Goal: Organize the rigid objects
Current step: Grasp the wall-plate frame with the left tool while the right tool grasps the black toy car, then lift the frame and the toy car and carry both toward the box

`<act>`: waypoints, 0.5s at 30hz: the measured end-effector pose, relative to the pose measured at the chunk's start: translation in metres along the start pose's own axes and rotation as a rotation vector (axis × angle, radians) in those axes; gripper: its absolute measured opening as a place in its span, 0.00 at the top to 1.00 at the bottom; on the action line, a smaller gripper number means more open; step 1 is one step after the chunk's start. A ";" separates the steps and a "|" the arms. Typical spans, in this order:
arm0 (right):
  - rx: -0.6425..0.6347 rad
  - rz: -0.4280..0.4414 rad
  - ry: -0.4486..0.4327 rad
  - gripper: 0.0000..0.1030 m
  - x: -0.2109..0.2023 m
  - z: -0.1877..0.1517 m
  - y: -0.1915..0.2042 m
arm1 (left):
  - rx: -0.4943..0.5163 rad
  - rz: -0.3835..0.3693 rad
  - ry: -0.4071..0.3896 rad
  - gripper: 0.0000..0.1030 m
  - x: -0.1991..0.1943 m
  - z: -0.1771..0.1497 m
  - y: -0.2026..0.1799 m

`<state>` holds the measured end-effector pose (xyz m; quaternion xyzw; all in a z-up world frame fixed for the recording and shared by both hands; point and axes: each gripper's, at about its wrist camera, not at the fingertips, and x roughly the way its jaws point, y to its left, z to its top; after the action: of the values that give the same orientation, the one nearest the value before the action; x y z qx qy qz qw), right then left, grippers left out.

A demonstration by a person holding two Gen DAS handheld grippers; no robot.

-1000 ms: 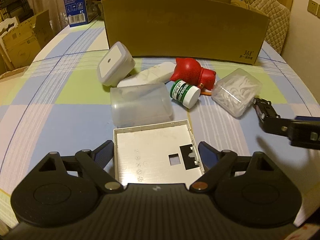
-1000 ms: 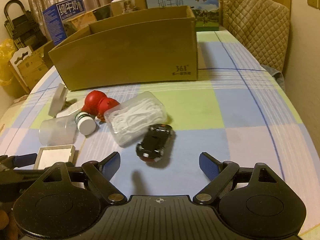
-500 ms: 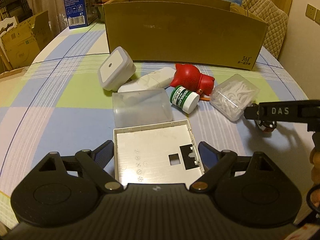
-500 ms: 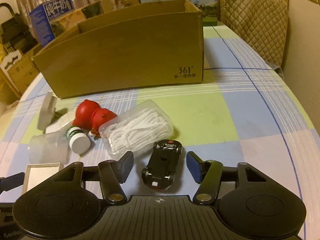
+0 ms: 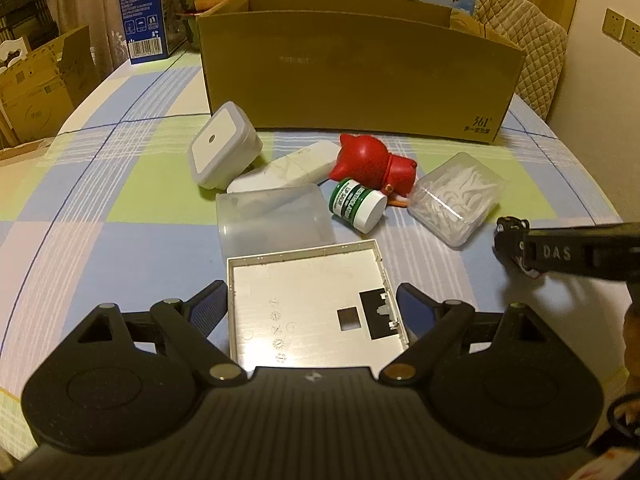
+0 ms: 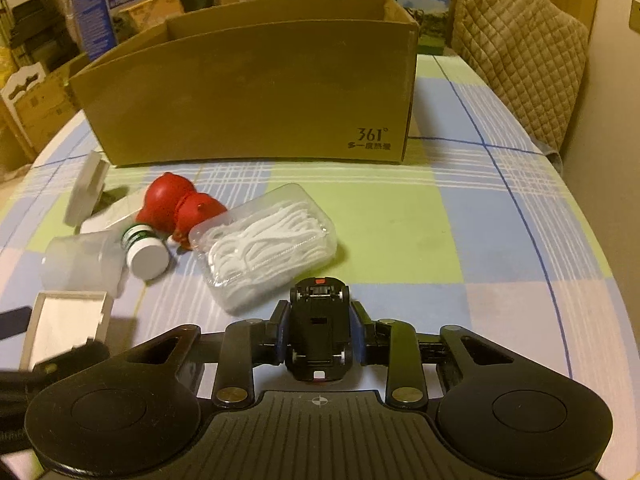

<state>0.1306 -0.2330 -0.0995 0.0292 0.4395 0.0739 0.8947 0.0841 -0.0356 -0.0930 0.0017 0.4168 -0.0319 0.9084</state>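
My right gripper (image 6: 319, 312) is shut on a black toy car (image 6: 318, 332), its pads pressed on the car's two sides just above the checked tablecloth. In the left wrist view the car (image 5: 508, 236) shows at the right edge behind a right-gripper finger (image 5: 560, 254). My left gripper (image 5: 312, 292) stands wide, its pads against both side edges of a white square panel (image 5: 312, 300). Beyond lie a translucent container (image 5: 272, 216), a green-and-white bottle (image 5: 356, 204), a red pig toy (image 5: 368, 160), a clear box of floss picks (image 5: 458, 196), a white square plug light (image 5: 220, 148) and a flat white bar (image 5: 288, 168).
A large open cardboard box (image 6: 248, 96) stands behind the pile, across the middle of the table. Milk cartons (image 6: 116, 4) and other cardboard boxes sit behind it and at the left. A quilted chair (image 6: 520, 52) stands at the far right of the table's edge.
My right gripper moved forward around the toy car and shut on it. The left gripper and its panel kept still.
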 end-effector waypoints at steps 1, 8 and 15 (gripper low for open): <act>-0.004 0.001 -0.007 0.73 -0.003 -0.001 0.000 | 0.002 -0.001 -0.004 0.15 -0.001 0.001 0.000; 0.012 0.015 -0.051 0.73 -0.030 0.001 -0.002 | 0.010 -0.008 -0.037 0.14 -0.014 0.011 -0.004; 0.021 0.033 -0.102 0.73 -0.060 0.008 0.001 | 0.023 -0.015 -0.077 0.14 -0.035 0.020 -0.007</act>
<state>0.1009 -0.2418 -0.0475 0.0493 0.3937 0.0826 0.9142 0.0763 -0.0410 -0.0536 0.0080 0.3812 -0.0435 0.9234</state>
